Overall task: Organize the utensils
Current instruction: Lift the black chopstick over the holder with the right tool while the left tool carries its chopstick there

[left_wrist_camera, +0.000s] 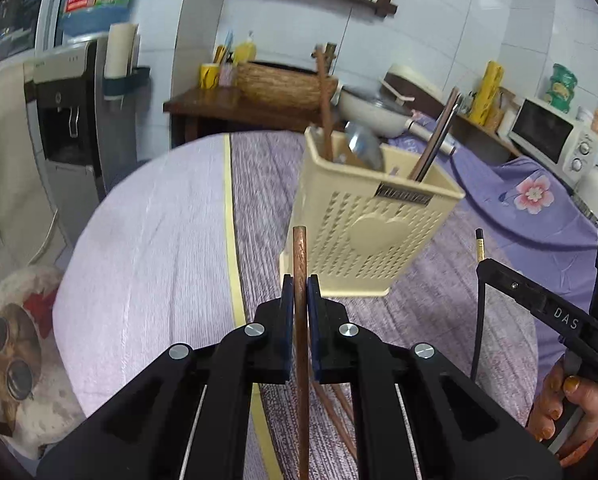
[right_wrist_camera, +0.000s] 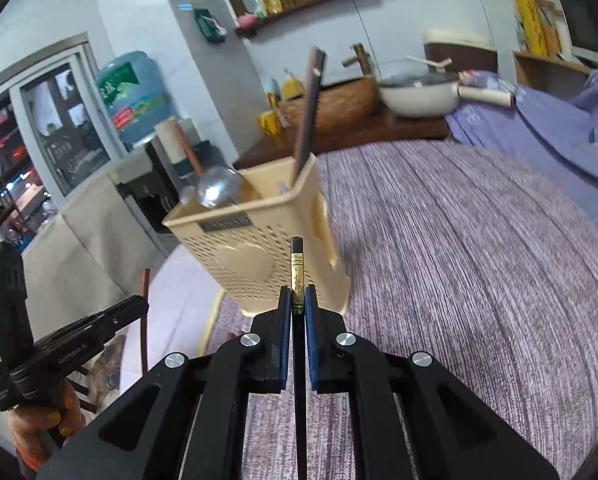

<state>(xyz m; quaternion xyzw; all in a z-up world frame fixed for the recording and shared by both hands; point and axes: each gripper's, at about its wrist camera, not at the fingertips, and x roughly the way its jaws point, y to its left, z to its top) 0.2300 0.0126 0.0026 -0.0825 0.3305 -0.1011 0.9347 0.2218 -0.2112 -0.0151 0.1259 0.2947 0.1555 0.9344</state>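
Two grippers work over our round table under a purple woven cloth (right_wrist_camera: 459, 240). We see a cream perforated plastic utensil basket (left_wrist_camera: 363, 232) standing there, holding a metal spoon (left_wrist_camera: 365, 146). Our left gripper (left_wrist_camera: 300, 280) pinches a brown wooden chopstick (left_wrist_camera: 299, 256); our right gripper (right_wrist_camera: 297, 292) pinches a black gold-banded chopstick (right_wrist_camera: 297, 264).

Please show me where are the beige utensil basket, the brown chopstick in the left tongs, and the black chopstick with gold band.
beige utensil basket (left_wrist_camera: 363, 232), left wrist view, perforated front wall.
brown chopstick (left_wrist_camera: 300, 256), left wrist view, shaft above the pads.
black chopstick (right_wrist_camera: 297, 268), right wrist view, gold band.
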